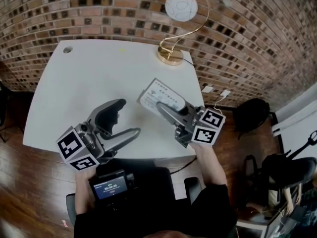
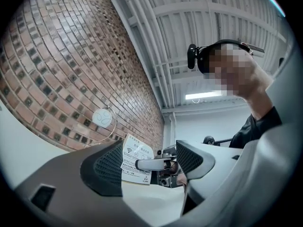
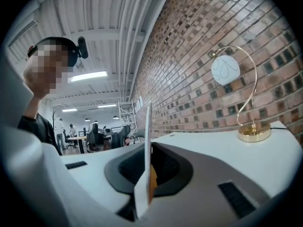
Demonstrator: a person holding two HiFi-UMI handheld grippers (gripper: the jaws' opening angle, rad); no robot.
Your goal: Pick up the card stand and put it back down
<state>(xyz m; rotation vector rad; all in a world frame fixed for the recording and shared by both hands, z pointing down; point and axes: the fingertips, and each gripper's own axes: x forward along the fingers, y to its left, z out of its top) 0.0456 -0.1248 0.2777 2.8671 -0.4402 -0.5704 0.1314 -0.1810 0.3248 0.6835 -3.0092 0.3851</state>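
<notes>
We see the right gripper clamped on the card stand mid-frame, over the table (the jaws hide its foot). The left gripper holds its 2 jaws apart, empty. A lamp stands at the top.

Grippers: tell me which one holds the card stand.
The right gripper: its jaws are shut on the white card stand, lifted off the table. The left gripper is open and grips nothing.

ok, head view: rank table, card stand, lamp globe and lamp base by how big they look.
1. table, by far the largest
2. card stand, though it sits nearer the camera than the lamp, so its lead over the globe is unsure
3. lamp globe
4. lamp base, a flatter shape than the globe
</notes>
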